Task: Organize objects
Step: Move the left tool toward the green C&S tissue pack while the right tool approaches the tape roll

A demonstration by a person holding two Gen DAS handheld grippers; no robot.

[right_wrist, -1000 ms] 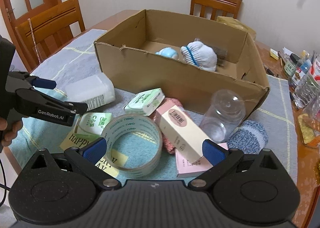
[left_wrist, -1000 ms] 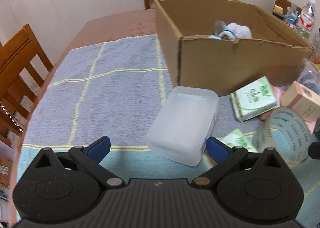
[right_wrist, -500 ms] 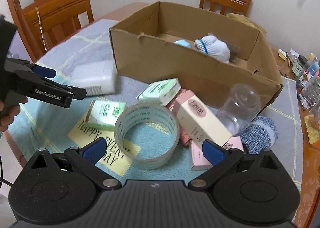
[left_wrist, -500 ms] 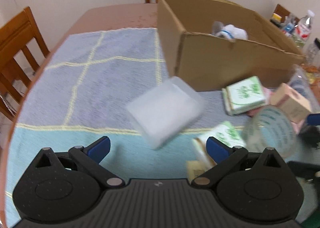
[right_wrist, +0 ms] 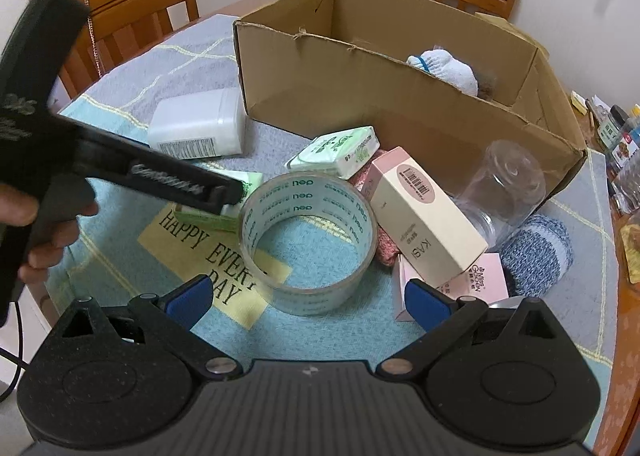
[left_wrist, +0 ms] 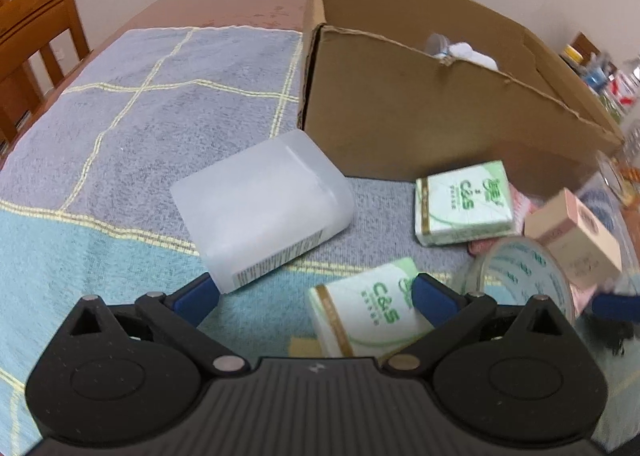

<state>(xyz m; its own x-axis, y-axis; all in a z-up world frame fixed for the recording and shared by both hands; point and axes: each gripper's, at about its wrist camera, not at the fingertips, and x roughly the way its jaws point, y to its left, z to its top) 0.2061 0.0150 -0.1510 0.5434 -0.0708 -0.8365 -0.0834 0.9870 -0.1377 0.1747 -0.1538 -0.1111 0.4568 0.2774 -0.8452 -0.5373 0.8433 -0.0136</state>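
Near the brown cardboard box [left_wrist: 420,104], left of it, a frosted white rectangular plastic container [left_wrist: 260,212] lies tilted on the blue towel [left_wrist: 140,104], label edge nearest. Left gripper [left_wrist: 312,292] spread wide, holding nothing; right gripper [right_wrist: 308,300] likewise, facing a clear tape roll [right_wrist: 308,240].

The black left gripper [right_wrist: 224,192] hides most of a green-and-white tissue pack [right_wrist: 208,216]; clear glass jars [left_wrist: 616,92] blur at the frame edge

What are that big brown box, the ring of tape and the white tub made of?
Box: plain matte corrugated cardboard, with ragged torn edges. Tape: glossy see-through plastic film, printed lettering showing through. Tub: probably frosted, semi-translucent plastic with rounded moulded corners.
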